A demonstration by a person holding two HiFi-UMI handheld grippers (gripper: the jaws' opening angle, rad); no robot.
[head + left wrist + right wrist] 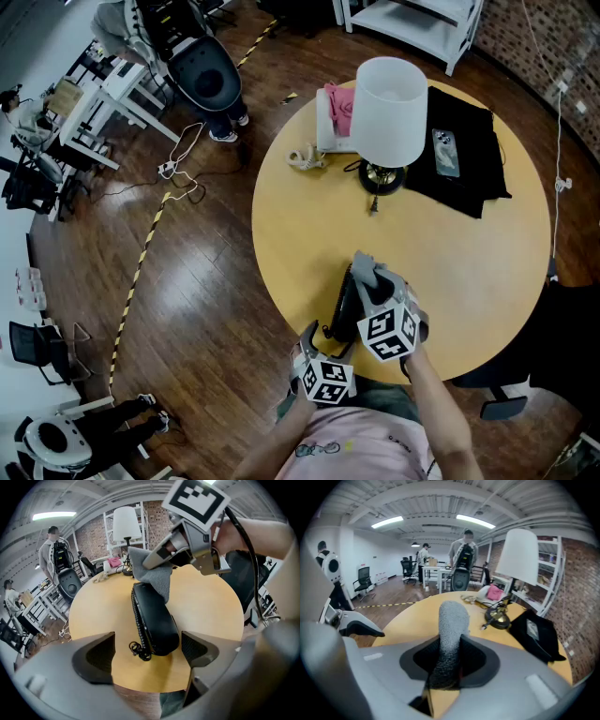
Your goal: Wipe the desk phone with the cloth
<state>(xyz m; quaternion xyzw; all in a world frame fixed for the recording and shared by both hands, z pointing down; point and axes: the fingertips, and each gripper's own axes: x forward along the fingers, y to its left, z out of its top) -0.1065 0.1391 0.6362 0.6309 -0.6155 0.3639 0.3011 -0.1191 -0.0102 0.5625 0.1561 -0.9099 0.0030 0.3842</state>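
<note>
Desk phone point(157, 620): lower centre, on desk point(93, 611). Right gripper point(447, 653) jaws clamp grey cloth point(452, 616); left gripper point(147, 644) jaws wide apart, gripping nothing.

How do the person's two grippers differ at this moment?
The right gripper is shut on a grey cloth; the left gripper is open, gripping nothing. The right gripper holds its cloth at the far end of the desk phone; the left gripper hovers before its near end. Both carry marker cubes and point downward.

A round yellow surface point(469, 272) is ringed by dark wood floor point(206, 281), striped tape point(139, 272), white shelving point(412, 23) and a brick wall point(548, 52).
</note>
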